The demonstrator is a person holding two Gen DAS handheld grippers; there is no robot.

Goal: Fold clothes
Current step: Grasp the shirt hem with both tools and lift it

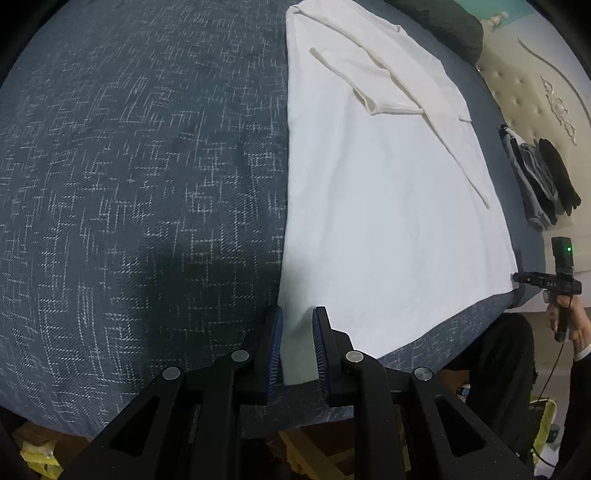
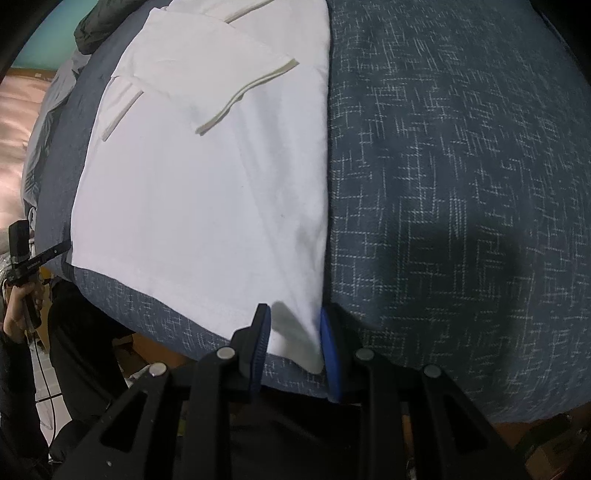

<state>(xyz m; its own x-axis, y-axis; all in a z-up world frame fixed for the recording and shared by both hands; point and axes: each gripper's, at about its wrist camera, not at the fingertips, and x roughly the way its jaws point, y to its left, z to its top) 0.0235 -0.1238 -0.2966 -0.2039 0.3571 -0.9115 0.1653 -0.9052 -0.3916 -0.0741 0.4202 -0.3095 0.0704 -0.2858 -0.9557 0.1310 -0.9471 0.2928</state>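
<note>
A white shirt (image 1: 388,184) lies flat on the blue-grey patterned bed (image 1: 147,184), its cream-trimmed sleeves folded in over the body. My left gripper (image 1: 298,314) points steeply down at the shirt's near hem corner and is shut on it; the cloth bunches between the blue pads. In the right wrist view the same shirt (image 2: 207,184) spreads to the left, and my right gripper (image 2: 293,310) is shut on the other hem corner, which hangs between its fingers. Each gripper also shows small in the other view, hand-held at the bed's edge: the right gripper (image 1: 546,282), the left gripper (image 2: 33,262).
A cream tufted headboard (image 1: 528,99) stands at the far right with a pile of dark clothes (image 1: 543,177) before it. A dark green bundle (image 1: 443,22) lies beyond the shirt's collar. The person's dark trousers (image 2: 85,350) are by the bed's near edge.
</note>
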